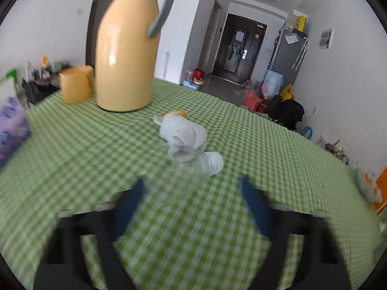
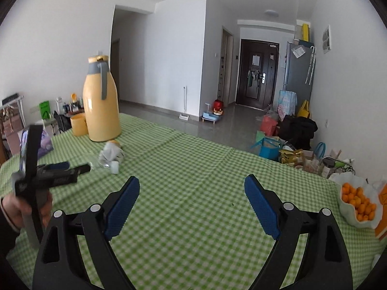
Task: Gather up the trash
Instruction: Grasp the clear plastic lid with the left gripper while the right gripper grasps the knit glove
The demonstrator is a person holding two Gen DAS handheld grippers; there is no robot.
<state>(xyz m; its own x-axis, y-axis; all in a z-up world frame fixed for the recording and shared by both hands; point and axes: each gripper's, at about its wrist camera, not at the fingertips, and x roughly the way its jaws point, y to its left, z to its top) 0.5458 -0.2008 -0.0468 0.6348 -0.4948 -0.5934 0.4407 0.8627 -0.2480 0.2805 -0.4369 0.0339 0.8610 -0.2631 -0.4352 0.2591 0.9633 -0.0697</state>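
A crumpled pale wrapper or cloth with an orange tip (image 1: 182,130) lies on the green checked tablecloth (image 1: 278,164), with a crushed clear plastic bottle (image 1: 210,163) against its near side. My left gripper (image 1: 192,186) is open and empty, just short of the bottle. In the right wrist view the same trash (image 2: 110,153) lies at the left with a small white piece (image 2: 115,167) beside it, and the left gripper (image 2: 72,166) reaches toward it. My right gripper (image 2: 192,186) is open and empty over bare cloth.
A tall yellow thermos jug (image 1: 127,48) and a yellow cup (image 1: 76,87) stand behind the trash. A purple pack (image 1: 11,128) sits at the left edge. A white bowl of oranges (image 2: 358,204) is at the right. Bags clutter the floor beyond the table.
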